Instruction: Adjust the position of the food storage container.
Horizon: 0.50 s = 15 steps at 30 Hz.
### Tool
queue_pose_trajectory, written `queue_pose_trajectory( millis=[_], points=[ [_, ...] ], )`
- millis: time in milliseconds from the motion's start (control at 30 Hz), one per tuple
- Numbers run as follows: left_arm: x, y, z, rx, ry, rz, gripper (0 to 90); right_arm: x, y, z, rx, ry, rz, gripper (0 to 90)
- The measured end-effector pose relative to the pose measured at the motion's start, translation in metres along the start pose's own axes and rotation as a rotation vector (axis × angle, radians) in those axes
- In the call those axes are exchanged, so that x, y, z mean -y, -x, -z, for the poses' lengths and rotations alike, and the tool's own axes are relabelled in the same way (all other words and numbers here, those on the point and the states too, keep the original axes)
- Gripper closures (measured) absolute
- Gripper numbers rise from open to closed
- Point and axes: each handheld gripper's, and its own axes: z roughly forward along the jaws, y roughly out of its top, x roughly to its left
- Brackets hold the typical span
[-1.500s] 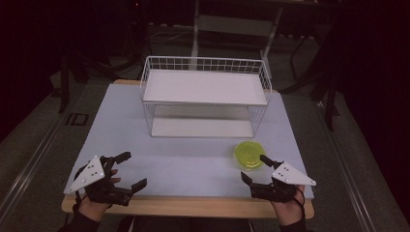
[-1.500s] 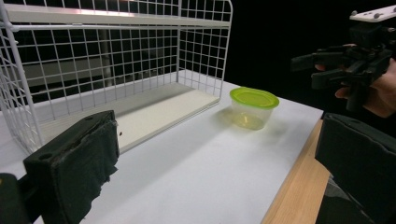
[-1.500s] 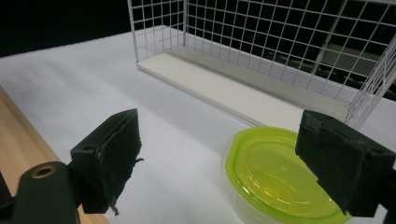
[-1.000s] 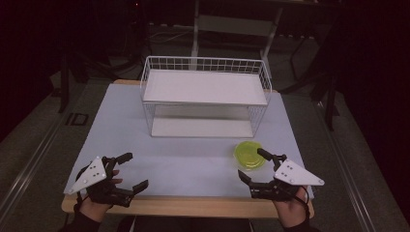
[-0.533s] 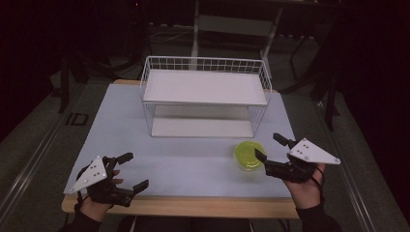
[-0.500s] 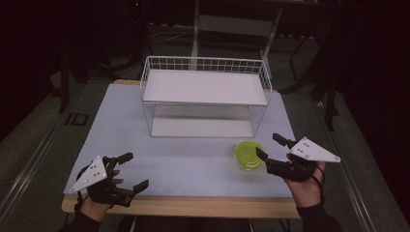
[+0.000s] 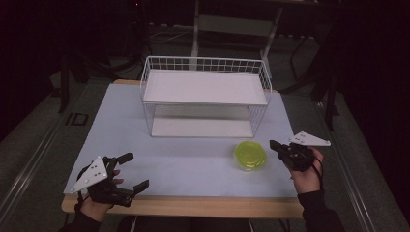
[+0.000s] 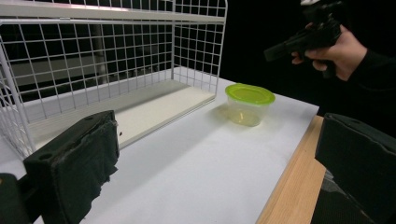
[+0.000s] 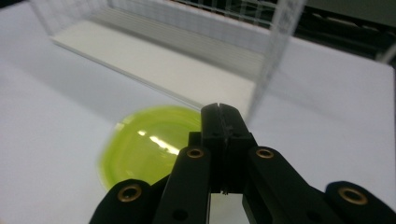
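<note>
The step in hand is judged to be an approach to the small clear plastic tub with the round lime-green lid point(image 7: 250, 155), which stands on the white table point(image 7: 193, 164) toward its right edge, just in front of the right front corner of the white wire shelf rack point(image 7: 205, 96). To be done well, the jaws would have to be parted again before the tub is reached, since they have just been closing and nothing is between them; a grip across the lid's rim from the side is judged safer than a push with closed tips, by which the light tub could be slid or tipped.

At the near left corner, the left gripper point(image 7: 129, 171) is held low above the table's wooden front edge, its black padded jaws spread wide and empty, aimed toward the rack and the tub.

Farther along, near the right edge, the right gripper point(image 7: 273, 144) is held in a raised hand point(image 7: 304, 169), jaws pressed together on nothing, tips pointed leftward at the tub and just beside it, not touching. In the right gripper view the closed tips hang over the lid's edge.
</note>
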Motion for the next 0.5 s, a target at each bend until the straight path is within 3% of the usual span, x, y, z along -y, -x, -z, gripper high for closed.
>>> queue_pose_trajectory(
  millis=[233,433,500],
  points=[
    [0.000,0.000,0.000,0.002,-0.002,-0.004,0.5,0.024,0.017,-0.022,0.017,-0.082,-0.058,90.0],
    [0.000,0.000,0.000,0.001,-0.004,-0.006,0.6,0.040,0.021,-0.038,0.040,-0.148,-0.078,90.0],
    [0.000,0.001,0.000,0.002,-0.005,-0.009,0.6,0.045,0.025,-0.045,0.049,-0.174,-0.105,90.0]
  ],
)
